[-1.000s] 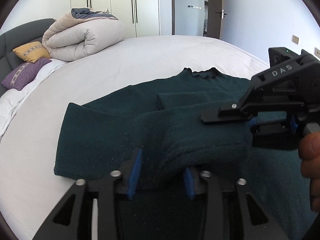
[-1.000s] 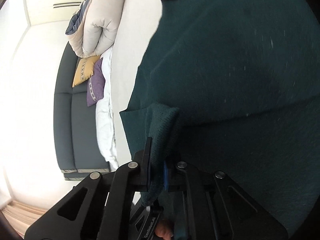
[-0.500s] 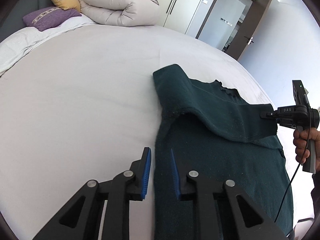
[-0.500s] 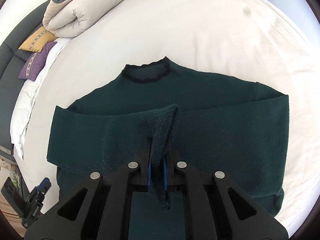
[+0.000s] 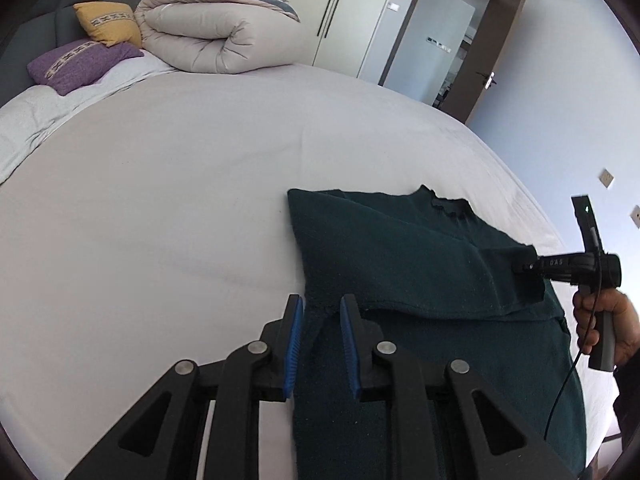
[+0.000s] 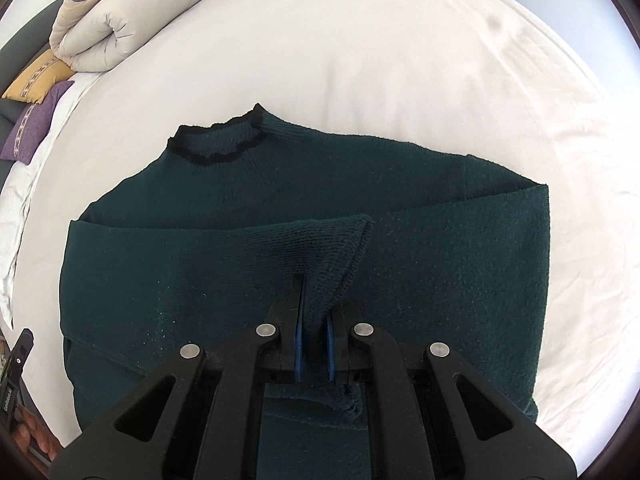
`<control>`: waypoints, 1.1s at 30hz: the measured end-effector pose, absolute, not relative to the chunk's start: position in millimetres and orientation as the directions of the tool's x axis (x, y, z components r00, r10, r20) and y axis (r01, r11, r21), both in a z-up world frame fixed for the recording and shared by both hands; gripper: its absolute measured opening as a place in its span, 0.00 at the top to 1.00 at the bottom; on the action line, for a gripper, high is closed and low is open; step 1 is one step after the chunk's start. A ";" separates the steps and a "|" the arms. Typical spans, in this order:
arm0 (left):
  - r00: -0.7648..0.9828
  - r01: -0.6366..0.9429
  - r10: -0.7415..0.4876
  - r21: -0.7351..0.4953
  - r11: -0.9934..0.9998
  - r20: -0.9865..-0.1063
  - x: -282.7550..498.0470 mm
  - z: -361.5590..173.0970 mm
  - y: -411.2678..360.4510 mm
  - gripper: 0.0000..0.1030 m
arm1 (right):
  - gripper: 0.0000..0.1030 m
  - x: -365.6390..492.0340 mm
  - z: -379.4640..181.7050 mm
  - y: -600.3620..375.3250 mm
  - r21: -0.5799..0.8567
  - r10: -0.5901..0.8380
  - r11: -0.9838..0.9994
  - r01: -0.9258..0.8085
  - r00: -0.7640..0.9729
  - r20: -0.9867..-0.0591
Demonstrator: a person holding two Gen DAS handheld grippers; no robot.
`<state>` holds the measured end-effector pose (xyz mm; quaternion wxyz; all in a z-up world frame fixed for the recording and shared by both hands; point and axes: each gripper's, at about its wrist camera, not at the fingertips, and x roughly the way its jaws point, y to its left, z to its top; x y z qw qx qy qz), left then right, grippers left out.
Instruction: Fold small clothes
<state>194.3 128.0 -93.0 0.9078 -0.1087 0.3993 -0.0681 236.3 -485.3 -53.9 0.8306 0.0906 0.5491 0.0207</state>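
Observation:
A dark green sweater [image 6: 360, 184] lies flat on a white bed [image 6: 400, 40], collar away from me, both sleeves folded across the chest. My right gripper [image 6: 314, 312] is shut on the cuff of the left sleeve [image 6: 332, 248] and holds it above the sweater's body; it also shows in the left wrist view [image 5: 524, 266]. My left gripper [image 5: 320, 320] is open, its blue pads on either side of the sweater's left edge [image 5: 316, 308] near the armpit, without clamping it.
A rolled duvet [image 5: 216, 36], a yellow pillow [image 5: 108, 22] and a purple pillow [image 5: 80, 64] lie at the head of the bed. A wardrobe and an open door [image 5: 492, 72] stand behind. White sheet surrounds the sweater.
My left gripper let go of the sweater and pulled back to its left edge, then opened wider. My right gripper carried the sleeve cuff across the chest toward the right.

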 end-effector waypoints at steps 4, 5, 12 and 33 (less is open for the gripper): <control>0.639 0.043 -0.216 -0.246 0.968 -0.739 202.3 -111.3 111.8 0.80 | 0.93 237.5 -49.4 -482.7 0.168 0.133 0.984 0.053 0.404 -0.905; 0.634 0.042 -0.219 -0.250 0.967 -0.742 203.4 -113.9 109.7 0.80 | 0.93 237.9 -47.8 -479.4 0.161 0.129 0.986 0.048 0.405 -0.905; 0.682 0.045 -0.228 -0.272 0.961 -0.694 222.0 -90.5 109.4 0.80 | 0.93 242.6 -47.2 -477.5 0.141 0.114 0.989 0.040 0.393 -0.913; 0.552 0.143 -0.158 -0.094 0.985 -0.819 294.3 -148.6 87.5 0.82 | 0.89 223.1 -63.2 -531.8 0.384 0.279 0.905 0.184 0.426 -0.861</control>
